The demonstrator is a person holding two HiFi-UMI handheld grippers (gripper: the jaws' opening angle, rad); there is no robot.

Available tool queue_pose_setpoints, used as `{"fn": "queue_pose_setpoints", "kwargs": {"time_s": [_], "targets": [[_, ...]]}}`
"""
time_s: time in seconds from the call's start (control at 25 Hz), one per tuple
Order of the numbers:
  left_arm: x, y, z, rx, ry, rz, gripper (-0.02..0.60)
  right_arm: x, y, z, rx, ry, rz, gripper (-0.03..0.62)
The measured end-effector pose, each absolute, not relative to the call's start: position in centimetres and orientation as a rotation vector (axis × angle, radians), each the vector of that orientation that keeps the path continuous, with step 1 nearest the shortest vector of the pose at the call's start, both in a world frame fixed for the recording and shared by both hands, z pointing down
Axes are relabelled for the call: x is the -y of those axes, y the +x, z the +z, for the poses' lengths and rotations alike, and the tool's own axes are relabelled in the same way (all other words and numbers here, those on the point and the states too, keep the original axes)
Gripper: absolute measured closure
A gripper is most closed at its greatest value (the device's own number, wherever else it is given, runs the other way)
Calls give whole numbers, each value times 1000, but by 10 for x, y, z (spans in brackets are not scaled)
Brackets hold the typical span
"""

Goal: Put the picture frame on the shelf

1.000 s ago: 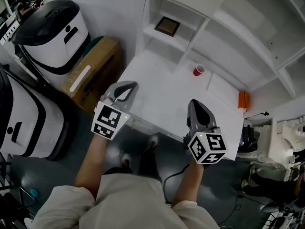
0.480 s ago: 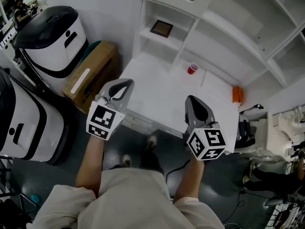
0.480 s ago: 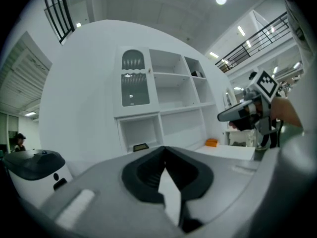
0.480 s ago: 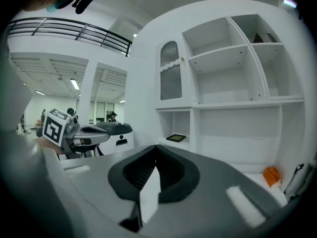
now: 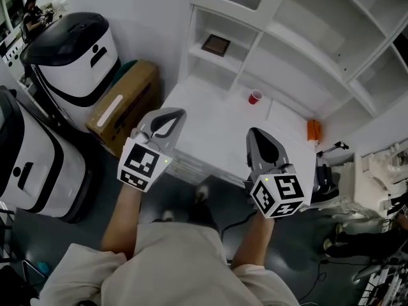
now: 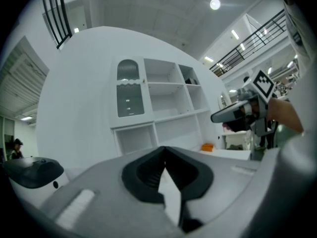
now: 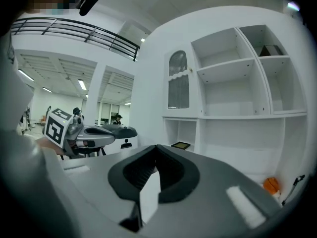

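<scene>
Left tongs (image 5: 173, 117) and right tongs (image 5: 257, 138) rose, closed, empty.

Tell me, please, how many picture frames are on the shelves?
1: the frame lies flat in the low left cubby. A dark thing in a top cubby is too small to tell.

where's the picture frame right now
Head view: the picture frame lies flat in the shelf unit's lower left cubby, up and left of the red cup.

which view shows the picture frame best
The head view: it looks down on the picture frame lying flat on the shelf, so its whole face shows. The right gripper view shows it small, nearly edge-on. The left gripper view doesn't show it.
</scene>
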State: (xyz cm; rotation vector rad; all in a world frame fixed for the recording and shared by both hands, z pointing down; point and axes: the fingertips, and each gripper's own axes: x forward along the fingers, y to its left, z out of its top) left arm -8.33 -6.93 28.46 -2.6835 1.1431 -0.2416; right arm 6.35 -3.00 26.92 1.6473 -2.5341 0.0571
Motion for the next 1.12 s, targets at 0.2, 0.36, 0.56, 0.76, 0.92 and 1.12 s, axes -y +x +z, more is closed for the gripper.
{"fn": "queue_pose_setpoints", "kwargs": {"time_s": [0.2, 0.36, 0.56, 0.76, 0.92, 1.12], "targets": [[59, -87, 272, -1135, -2660, -218, 578, 17, 56, 261, 2552, 1625, 17, 589], [49, -89, 260, -1129, -2630, -196, 578, 8, 51, 257, 2560, 1605, -15, 589], [41, -89, 253, -1124, -2608, -191, 578, 4, 52, 252, 2551, 1598, -48, 589], [34, -84, 252, -1096, -2622, -180, 578, -1, 51, 254, 2536, 1587, -59, 589], [33, -80, 254, -1080, -2627, -188, 578, -2, 52, 257, 2527, 1582, -56, 589], [33, -76, 262, -1059, -2646, -211, 578, -2, 55, 261, 2517, 1590, -44, 589]]}}
